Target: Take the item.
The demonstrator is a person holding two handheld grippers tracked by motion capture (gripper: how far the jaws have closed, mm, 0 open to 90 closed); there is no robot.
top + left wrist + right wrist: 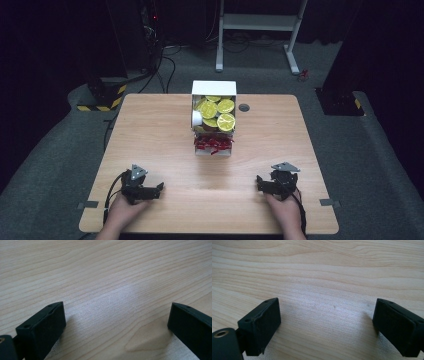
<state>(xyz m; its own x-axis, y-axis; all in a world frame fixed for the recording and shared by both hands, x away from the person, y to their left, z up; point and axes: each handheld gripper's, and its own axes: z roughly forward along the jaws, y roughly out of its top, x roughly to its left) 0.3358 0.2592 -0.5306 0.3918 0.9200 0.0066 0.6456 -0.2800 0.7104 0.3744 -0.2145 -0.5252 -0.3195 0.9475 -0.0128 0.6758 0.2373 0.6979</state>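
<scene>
Black grippers [161,187], grey three-cornered plates [138,171], trailing cables [111,190]

1. The white box [214,88] stands on the table [150,130], at the middle of its far half.
2. Lime halves [218,113] and a white cup [197,118] lie in the box; red chillies [213,143] lie in its near end.
3. The left gripper [161,186] and right gripper [259,179] rest near the table's front edge, well apart, with the box beyond and between them.

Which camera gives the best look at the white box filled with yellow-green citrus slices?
The high view: the white box of yellow-green citrus slices sits at the far middle of the wooden table. Both gripper views look down at bare wood between open jaws, nothing of the box.
</scene>
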